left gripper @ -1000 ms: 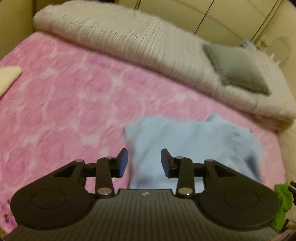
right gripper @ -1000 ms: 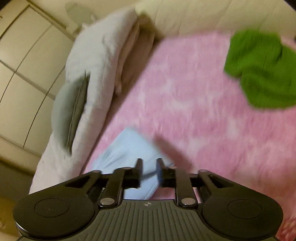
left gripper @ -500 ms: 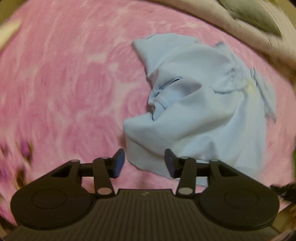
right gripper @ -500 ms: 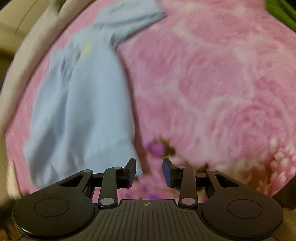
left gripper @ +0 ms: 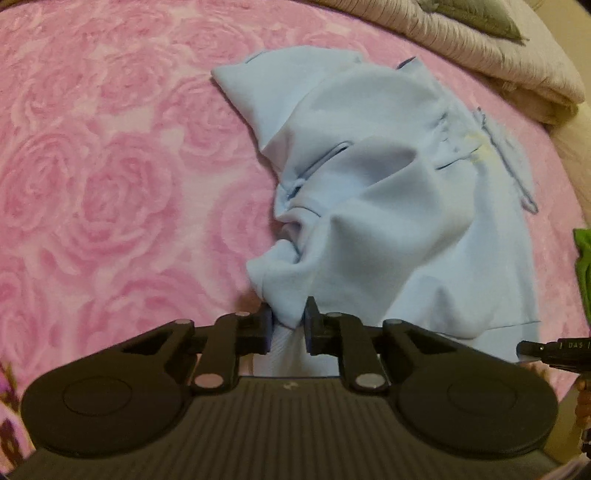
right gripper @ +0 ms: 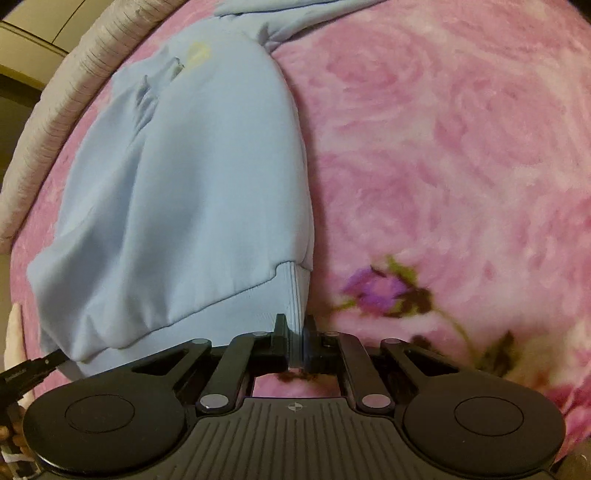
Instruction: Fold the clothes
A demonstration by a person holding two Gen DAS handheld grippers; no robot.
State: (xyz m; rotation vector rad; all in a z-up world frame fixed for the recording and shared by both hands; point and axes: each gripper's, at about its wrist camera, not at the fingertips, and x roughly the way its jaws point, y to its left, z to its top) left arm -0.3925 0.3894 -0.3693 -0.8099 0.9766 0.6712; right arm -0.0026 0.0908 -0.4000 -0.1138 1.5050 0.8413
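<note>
Left wrist view shows the left hand-held gripper [left gripper: 288, 326] closing on the bunched hem corner of a light blue sweatshirt [left gripper: 388, 206] lying crumpled on the pink rose-patterned bed [left gripper: 110, 166]. Right hand-held gripper [right gripper: 294, 338] is closing on the ribbed hem's other corner. Soft, light, floppy fabric; hem corners suit gripping. No containers.

Pink rose-print bedspread [left gripper: 110, 177] w/ rolled beige duvet [left gripper: 480, 48], grey pillow [left gripper: 476, 14] at far edge.
</note>
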